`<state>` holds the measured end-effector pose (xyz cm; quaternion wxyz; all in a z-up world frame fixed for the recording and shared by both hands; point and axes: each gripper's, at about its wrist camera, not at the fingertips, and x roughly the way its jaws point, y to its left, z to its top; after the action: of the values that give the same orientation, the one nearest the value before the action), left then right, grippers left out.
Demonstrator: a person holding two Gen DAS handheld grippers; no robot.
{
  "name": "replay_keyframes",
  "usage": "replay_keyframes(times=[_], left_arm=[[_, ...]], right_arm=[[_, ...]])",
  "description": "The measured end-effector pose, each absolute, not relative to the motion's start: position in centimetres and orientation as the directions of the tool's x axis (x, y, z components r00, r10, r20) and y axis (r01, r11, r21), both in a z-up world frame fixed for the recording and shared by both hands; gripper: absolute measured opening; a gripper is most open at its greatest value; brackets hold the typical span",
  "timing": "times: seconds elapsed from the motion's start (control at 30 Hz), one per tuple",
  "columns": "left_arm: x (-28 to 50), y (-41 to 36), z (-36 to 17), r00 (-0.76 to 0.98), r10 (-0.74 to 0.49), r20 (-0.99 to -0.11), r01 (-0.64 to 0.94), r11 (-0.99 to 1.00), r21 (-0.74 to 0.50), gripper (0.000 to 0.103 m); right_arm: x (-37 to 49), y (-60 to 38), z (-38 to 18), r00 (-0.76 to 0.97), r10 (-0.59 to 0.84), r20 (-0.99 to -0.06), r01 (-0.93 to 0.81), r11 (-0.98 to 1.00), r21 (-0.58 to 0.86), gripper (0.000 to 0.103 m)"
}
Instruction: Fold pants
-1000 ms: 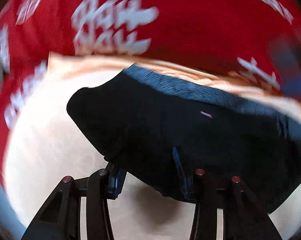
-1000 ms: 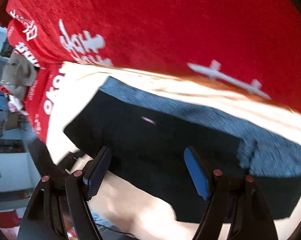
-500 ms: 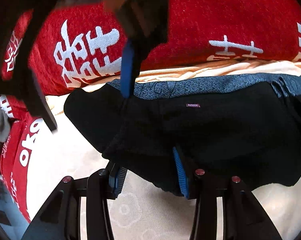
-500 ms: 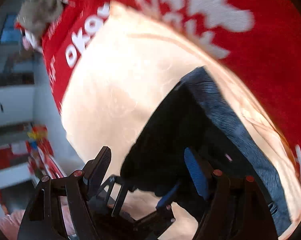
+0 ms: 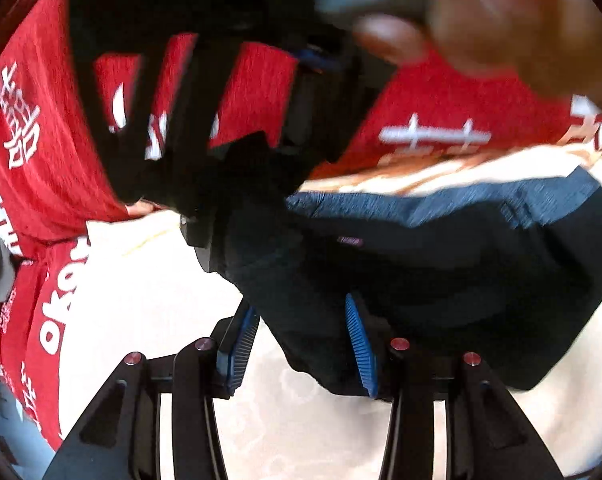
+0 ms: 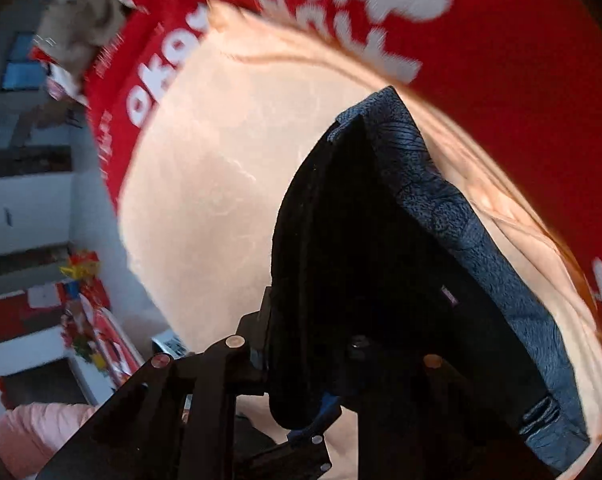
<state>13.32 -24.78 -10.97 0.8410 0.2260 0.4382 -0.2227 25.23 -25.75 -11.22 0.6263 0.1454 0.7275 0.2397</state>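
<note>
Pants (image 5: 441,276) lie dark and bunched on the cream cloth (image 5: 149,280), right in front of your left gripper (image 5: 301,344). Its jaws stand spread around the near hem. Your right gripper (image 6: 301,364) appears to pinch the same fabric, probably to lift a fold.

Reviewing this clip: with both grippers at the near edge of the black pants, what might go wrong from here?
1. The left gripper stands open around a bunched fold of the pants; closing may catch too many layers.
2. The right gripper is buried in the cloth, its hold hidden; lifting may drag the pants crooked.
3. The two grippers sit close together, so they may collide.
</note>
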Motion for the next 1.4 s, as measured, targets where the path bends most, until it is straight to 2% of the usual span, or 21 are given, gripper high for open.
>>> replay_keyframes(times=[0.3, 0.47, 0.63, 0.83, 1.13, 1.2, 1.3, 1.37, 1.4], left_arm=[[9.9, -31.3, -4.0, 0.527, -0.305, -0.794, 0.648, 0.748, 0.143, 0.045], [6.4, -36.4, -1.6, 0.493, -0.375, -0.785, 0.718, 0.685, 0.124, 0.045], [2.2, -42.8, -1.5, 0.435, -0.425, -0.794, 0.805, 0.579, 0.131, 0.045], [-2.6, -49.7, -5.5, 0.333, -0.424, -0.842, 0.882, 0.455, 0.120, 0.045], [-5.3, -54.1, -12.6, 0.273, -0.321, -0.907, 0.923, 0.353, 0.153, 0.046], [-5.5, -54.2, -13.1, 0.267, -0.311, -0.912, 0.928, 0.337, 0.157, 0.047], [-5.2, -53.6, -12.9, 0.246, -0.314, -0.917, 0.937, 0.318, 0.143, 0.059], [-4.5, -52.7, -12.2, 0.240, -0.319, -0.917, 0.935, 0.329, 0.130, 0.076], [-4.3, -52.2, -11.8, 0.241, -0.324, -0.915, 0.934, 0.335, 0.128, 0.076]], right_arm=[[19.0, -36.6, -3.9, 0.120, 0.688, -0.715, 0.009, 0.720, 0.694, 0.020], [14.2, -43.7, -1.8, 0.271, 0.699, -0.662, 0.067, 0.673, 0.737, 0.020], [7.4, -51.5, -1.2, 0.391, 0.674, -0.627, 0.129, 0.635, 0.762, 0.020], [0.0, -59.1, -4.7, 0.457, 0.634, -0.624, 0.255, 0.578, 0.775, 0.020], [-6.2, -65.2, -15.5, 0.468, 0.630, -0.620, 0.447, 0.437, 0.781, 0.020], [-6.8, -65.3, -16.7, 0.477, 0.633, -0.610, 0.472, 0.401, 0.785, 0.020], [-7.0, -64.8, -17.4, 0.481, 0.629, -0.611, 0.489, 0.386, 0.783, 0.021], [-7.2, -65.0, -17.1, 0.479, 0.618, -0.623, 0.495, 0.396, 0.773, 0.022], [-7.1, -64.9, -16.8, 0.473, 0.611, -0.634, 0.495, 0.411, 0.765, 0.023]])
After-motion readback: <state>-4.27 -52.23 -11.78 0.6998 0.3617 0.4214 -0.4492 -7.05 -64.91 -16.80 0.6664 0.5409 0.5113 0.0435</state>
